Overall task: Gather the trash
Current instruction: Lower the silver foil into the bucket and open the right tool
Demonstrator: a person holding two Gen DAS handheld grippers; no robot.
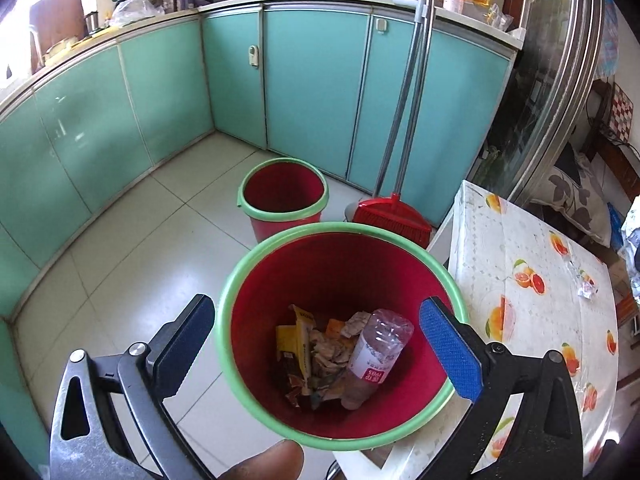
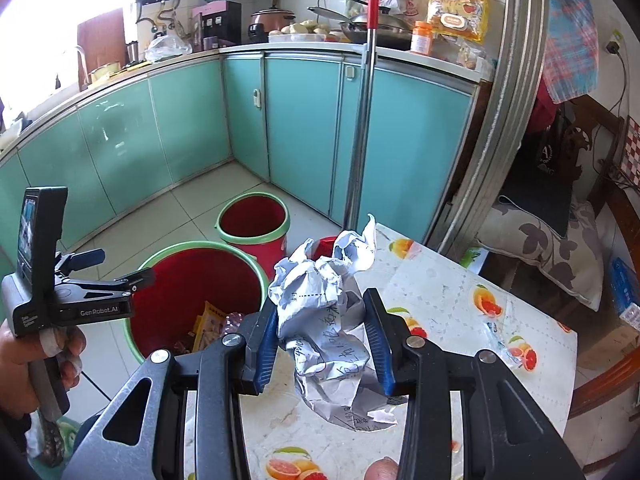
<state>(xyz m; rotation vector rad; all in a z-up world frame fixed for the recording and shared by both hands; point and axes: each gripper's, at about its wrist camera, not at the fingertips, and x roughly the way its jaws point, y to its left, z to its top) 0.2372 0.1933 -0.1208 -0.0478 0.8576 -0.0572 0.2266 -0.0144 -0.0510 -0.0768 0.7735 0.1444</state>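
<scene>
Right claw: the right claw pinches a crumpled paper between its blue pads, held above the bench.
Left claw: the left claw is spread wide with nothing between its pads, hanging over the near bin; in the right wrist view it shows at 9 o'clock.
Near bin: red with a green rim, on the floor just beside the bench edge; a plastic bottle and wrappers lie at its bottom.
Far bin: a second bin of the same kind at 12 o'clock from the near one.
Bench: covered with a white cloth printed with oranges; a small scrap lies toward 3 o'clock.
Room: pale tiled floor, teal cabinets curving round the corner, a red broom leaning against them.
</scene>
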